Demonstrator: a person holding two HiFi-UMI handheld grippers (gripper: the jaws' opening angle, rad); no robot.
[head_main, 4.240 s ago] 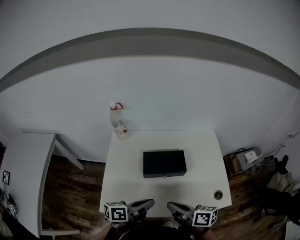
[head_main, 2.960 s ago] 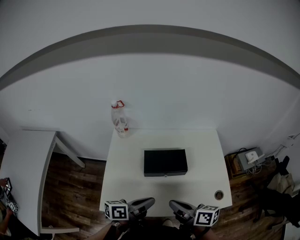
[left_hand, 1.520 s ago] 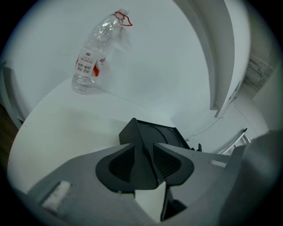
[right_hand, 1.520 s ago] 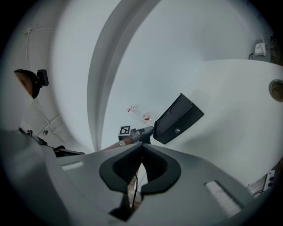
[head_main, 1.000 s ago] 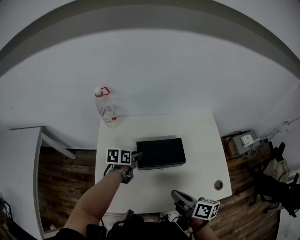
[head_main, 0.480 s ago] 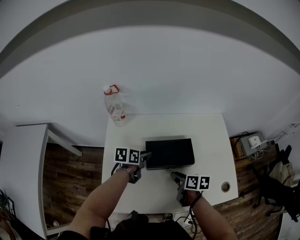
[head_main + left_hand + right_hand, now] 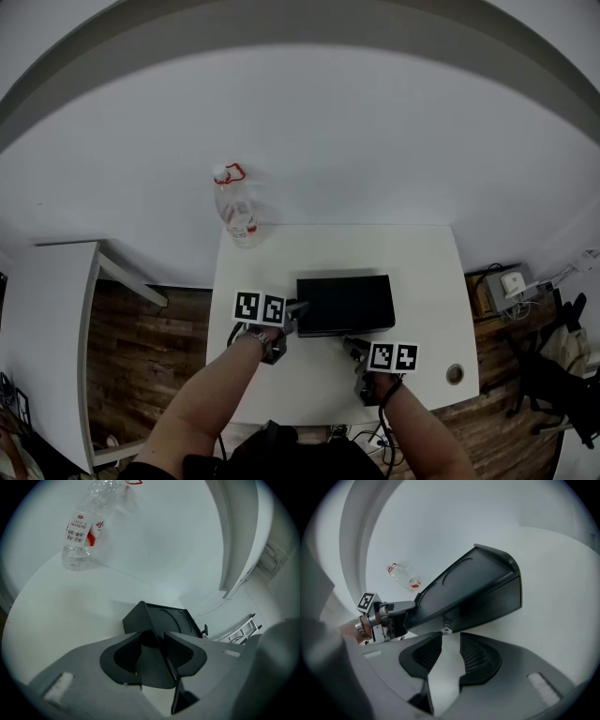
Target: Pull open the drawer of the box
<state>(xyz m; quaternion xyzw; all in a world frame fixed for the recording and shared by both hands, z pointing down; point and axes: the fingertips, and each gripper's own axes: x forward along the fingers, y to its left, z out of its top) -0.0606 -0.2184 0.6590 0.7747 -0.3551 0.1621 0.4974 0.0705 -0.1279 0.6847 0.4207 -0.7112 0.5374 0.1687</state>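
A flat black box (image 7: 345,303) lies in the middle of the white table (image 7: 422,272). Its drawer front faces me and carries a small metal knob (image 7: 446,630); the drawer sits flush with the box. My left gripper (image 7: 293,313) is at the box's left end. In the left gripper view its jaws (image 7: 153,637) close on the box's near corner (image 7: 140,618). My right gripper (image 7: 355,348) is at the drawer front. Its jaws (image 7: 451,637) are opening, with the knob just at their tips and untouched. The left gripper (image 7: 382,616) also shows in the right gripper view.
A clear plastic bottle (image 7: 236,214) with a red cap ring stands at the table's far left corner. A round cable hole (image 7: 455,374) sits near the front right corner. A second white table (image 7: 42,328) stands to the left, over a wooden floor.
My left arm reached out to the box's left end. Then my right gripper came forward from the table's near edge to the drawer front, and its jaws parted.
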